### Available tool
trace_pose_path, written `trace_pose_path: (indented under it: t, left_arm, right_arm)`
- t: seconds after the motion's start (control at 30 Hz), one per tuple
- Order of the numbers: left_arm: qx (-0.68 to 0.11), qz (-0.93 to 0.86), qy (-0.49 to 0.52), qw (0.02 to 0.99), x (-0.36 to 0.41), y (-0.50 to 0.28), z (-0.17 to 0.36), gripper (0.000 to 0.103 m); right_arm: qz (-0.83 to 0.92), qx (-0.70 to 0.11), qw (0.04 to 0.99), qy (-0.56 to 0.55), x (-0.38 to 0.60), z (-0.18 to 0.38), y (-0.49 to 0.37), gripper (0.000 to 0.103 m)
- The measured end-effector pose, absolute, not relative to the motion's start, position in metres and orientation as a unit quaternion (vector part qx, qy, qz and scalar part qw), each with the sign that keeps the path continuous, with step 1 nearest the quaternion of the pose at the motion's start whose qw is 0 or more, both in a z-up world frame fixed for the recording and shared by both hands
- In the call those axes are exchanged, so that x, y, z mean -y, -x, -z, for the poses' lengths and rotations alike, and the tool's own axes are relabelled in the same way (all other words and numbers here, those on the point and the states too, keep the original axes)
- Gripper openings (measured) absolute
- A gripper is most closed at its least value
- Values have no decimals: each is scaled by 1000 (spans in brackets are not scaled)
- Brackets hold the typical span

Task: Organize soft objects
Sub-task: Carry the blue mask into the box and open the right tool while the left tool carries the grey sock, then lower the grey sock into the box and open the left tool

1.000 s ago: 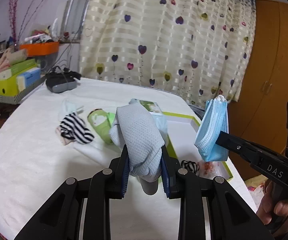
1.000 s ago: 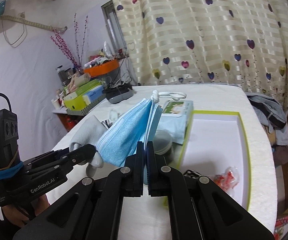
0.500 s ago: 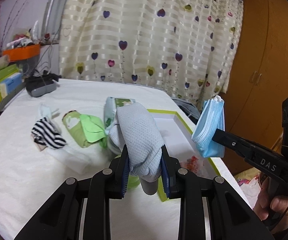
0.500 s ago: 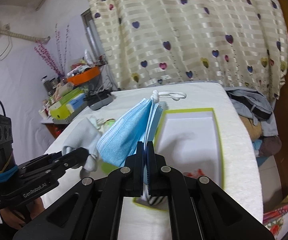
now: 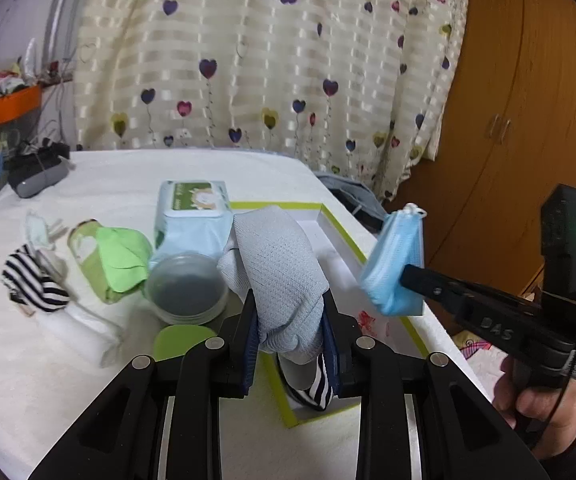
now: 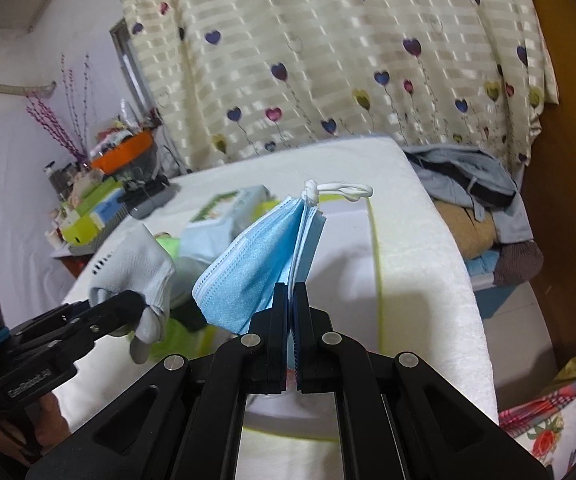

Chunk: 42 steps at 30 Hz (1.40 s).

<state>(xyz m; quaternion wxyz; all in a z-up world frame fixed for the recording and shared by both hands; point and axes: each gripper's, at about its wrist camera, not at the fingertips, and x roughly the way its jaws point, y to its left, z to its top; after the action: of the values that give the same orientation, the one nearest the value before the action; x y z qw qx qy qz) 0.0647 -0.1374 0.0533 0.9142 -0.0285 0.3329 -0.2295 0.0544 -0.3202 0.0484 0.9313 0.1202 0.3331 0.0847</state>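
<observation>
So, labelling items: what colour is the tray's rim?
Lime green rim on a white tray, clearest in the left wrist view.

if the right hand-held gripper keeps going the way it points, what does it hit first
Most likely the white floor of the green-rimmed box, which lies just beyond the blue face masks it grips; depth is hard to judge.

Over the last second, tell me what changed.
Both grippers carried their loads toward the green-edged tray, which now lies right under them. Nothing was grasped or released: the left gripper still clamps the grey glove, the right gripper the blue masks.
</observation>
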Motion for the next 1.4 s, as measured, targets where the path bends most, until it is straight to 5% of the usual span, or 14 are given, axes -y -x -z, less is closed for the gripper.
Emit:
trace_pose_path:
  t: [0.43, 0.7, 0.93, 1.1, 1.4]
  left_arm:
    - [-381, 231, 13, 895, 173, -109, -21, 26]
    - [-395, 234, 9, 888, 186, -120, -10, 30]
    - [-387, 236, 12, 891, 186, -119, -15, 38]
    - [-377, 239, 16, 895, 182, -114, -21, 38]
    - [-362, 241, 15, 900, 173, -92, -32, 38]
  right_arm:
    - [-79, -386, 913, -109, 333, -12, -98, 5]
    - [-73, -373, 920, -101, 338, -17, -95, 36]
    - [-69, -358, 925, -105, 340, -26, -85, 38]
    - [-70, -347, 929, -105, 339, -33, -74, 46]
    - [-65, -337, 934, -104, 334, -44, -57, 47]
